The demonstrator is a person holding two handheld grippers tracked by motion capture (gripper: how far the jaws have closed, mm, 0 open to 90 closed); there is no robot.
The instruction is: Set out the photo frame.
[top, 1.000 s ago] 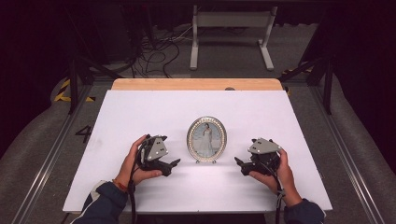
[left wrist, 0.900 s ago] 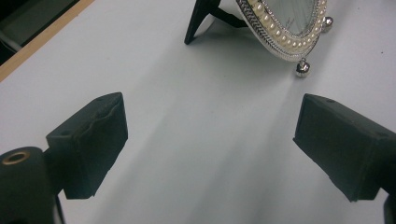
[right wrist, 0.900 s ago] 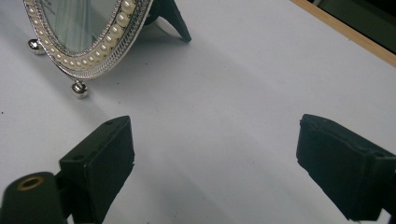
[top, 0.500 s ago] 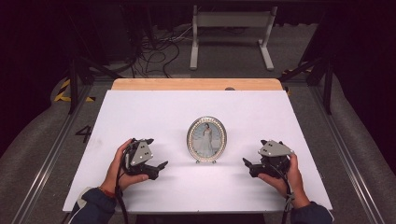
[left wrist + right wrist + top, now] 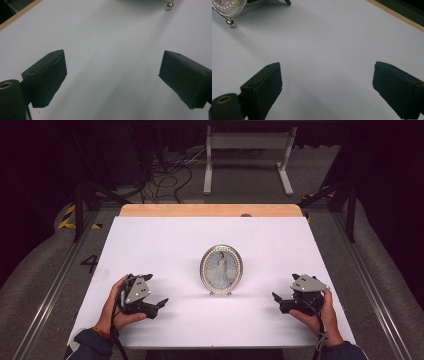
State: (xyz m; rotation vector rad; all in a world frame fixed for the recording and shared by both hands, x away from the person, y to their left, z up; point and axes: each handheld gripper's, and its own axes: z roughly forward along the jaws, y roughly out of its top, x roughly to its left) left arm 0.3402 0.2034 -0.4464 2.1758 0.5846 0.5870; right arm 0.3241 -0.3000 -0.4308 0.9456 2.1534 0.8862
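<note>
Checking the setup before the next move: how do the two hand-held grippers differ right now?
The left hand-held gripper sits left of the frame, pointing right; the right hand-held gripper sits right of it, pointing left. The left looks slightly nearer the frame. Both are open, empty, and low over the table.

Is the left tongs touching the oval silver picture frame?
Apart. In the high view, bare white table separates the left tongs from the oval silver picture frame.
</note>
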